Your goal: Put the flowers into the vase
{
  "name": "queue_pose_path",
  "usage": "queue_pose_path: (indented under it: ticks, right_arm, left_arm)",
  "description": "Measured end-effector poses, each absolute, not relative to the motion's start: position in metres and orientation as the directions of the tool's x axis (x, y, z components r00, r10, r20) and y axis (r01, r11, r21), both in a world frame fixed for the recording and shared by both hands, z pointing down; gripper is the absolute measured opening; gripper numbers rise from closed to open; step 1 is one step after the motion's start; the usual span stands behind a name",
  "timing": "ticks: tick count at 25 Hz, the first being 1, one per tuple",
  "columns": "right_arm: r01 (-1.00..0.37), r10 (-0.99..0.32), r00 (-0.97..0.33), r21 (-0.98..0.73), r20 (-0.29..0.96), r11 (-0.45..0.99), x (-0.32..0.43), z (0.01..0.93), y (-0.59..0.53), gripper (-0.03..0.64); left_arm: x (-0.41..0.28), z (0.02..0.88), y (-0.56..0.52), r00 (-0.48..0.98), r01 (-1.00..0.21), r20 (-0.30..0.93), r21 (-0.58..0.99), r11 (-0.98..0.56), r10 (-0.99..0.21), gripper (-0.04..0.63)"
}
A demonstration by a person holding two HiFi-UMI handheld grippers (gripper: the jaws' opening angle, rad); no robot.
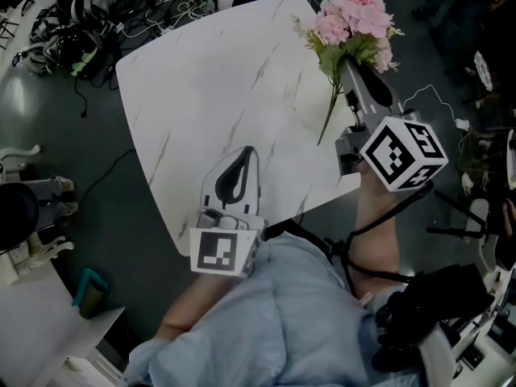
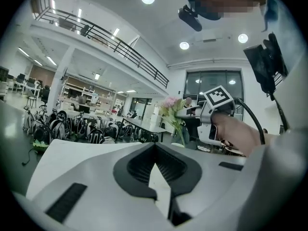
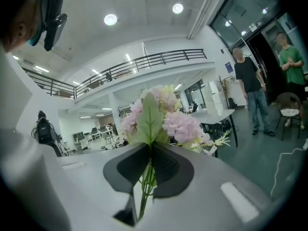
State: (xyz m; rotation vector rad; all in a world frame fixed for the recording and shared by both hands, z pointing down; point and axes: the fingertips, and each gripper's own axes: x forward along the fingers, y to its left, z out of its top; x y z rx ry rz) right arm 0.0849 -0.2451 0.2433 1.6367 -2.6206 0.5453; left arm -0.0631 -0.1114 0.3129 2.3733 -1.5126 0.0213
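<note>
Flowers (image 1: 355, 14): a small pink bunch, clamped by the green stems (image 3: 144, 186) between the closed jaws of the right hand-held gripper (image 1: 348, 64). Pink heads (image 3: 185, 126) just ahead of the jaw tips, a leaf (image 3: 150, 114) standing up against the pads (image 3: 168, 170). One long stem end (image 1: 329, 115) hanging down below the jaws, over the tabletop (image 1: 201, 79) near its edge, seemingly clear of it. Left hand-held gripper (image 1: 247, 153) well apart to the left, low over the near part of the tabletop, jaws together at the tips and holding nothing. No vase to be found in any view, so probably somewhere out of frame.

Possible troubles from here, as a judgement only:

Slipping or turning of the bunch in the grip. Only a few thin, smooth stems between the pads, and the heavy heads out in front of the jaws; with a quick swing, likely to droop or slide out.

Catching of the hanging stem end on the tabletop edge or on the vase rim, if carried too low. Enough to pull the bunch crooked, or out of the pads.

Missing the vase mouth. Stem end under the hand-held gripper and partly hidden by it from above, so hard to aim; maybe one stem inside and one outside.

Knocking the vase over with the stems or the jaws, if not steadied by the free left hand-held gripper.

Crushing of the soft stems through tighter squeezing.
</note>
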Motion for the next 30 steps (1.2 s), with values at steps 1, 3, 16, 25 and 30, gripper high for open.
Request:
queue_pose_path:
  ticks: [1, 3, 16, 25, 30]
  right_arm:
    - [-0.877, -0.879, -0.444, -0.285, 0.175, 0.387, 0.098, 0.237, -0.250, 0.021]
    - [-0.884, -0.891, -0.426, -0.278, 0.155, 0.375, 0.119, 0.227, -0.260, 0.021]
    - [-0.887, -0.908, -0.416, -0.238, 0.043, 0.395, 0.148, 0.206, -0.309, 0.021]
    - [-0.878, -0.898, -0.439, -0.201, -0.027, 0.435, 0.145, 0.221, -0.307, 0.021]
    - [-0.876, -0.890, -0.454, -0.168, -0.034, 0.453, 0.139, 0.258, -0.278, 0.021]
  left_arm:
    - [-0.055, 0.310, -0.115, 0.439, -0.885, 0.190, 0.264, -0.385, -0.878, 0.003]
    - [-0.045, 0.308, -0.122, 0.438, -0.885, 0.200, 0.265, -0.382, -0.876, 0.004]
    - [-0.041, 0.325, -0.156, 0.413, -0.898, 0.229, 0.263, -0.353, -0.881, 0.003]
    - [-0.034, 0.331, -0.163, 0.420, -0.896, 0.254, 0.268, -0.353, -0.871, 0.003]
    - [-0.034, 0.351, -0.148, 0.425, -0.895, 0.262, 0.263, -0.360, -0.866, 0.003]
